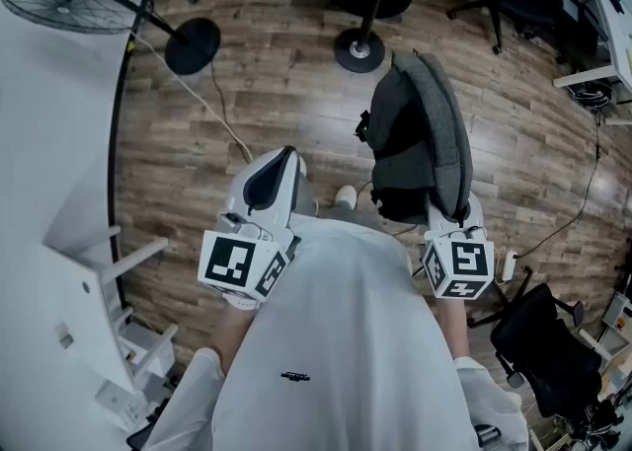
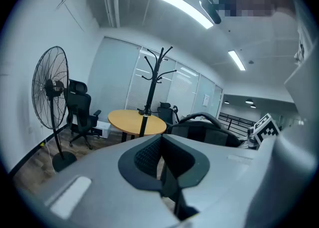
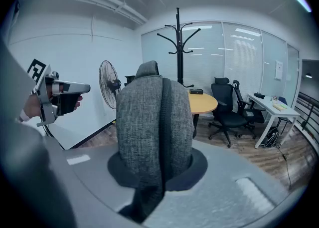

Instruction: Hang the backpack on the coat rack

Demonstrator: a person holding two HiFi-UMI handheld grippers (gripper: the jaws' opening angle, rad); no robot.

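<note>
Clamping the grey fabric backpack [image 3: 149, 117] upright, the right hand-held gripper [image 3: 154, 172] faces the black metal coat rack [image 3: 178, 47] straight ahead.

Backpack [image 3: 149, 117] held up, not yet on the coat rack [image 3: 178, 42].
Grey woven fabric with a black strip down the middle, standing upright, one end pinched in the right gripper [image 3: 154, 172]. Rack: black pole, curved hooks at top, upright beyond the backpack, apart from it.
</note>
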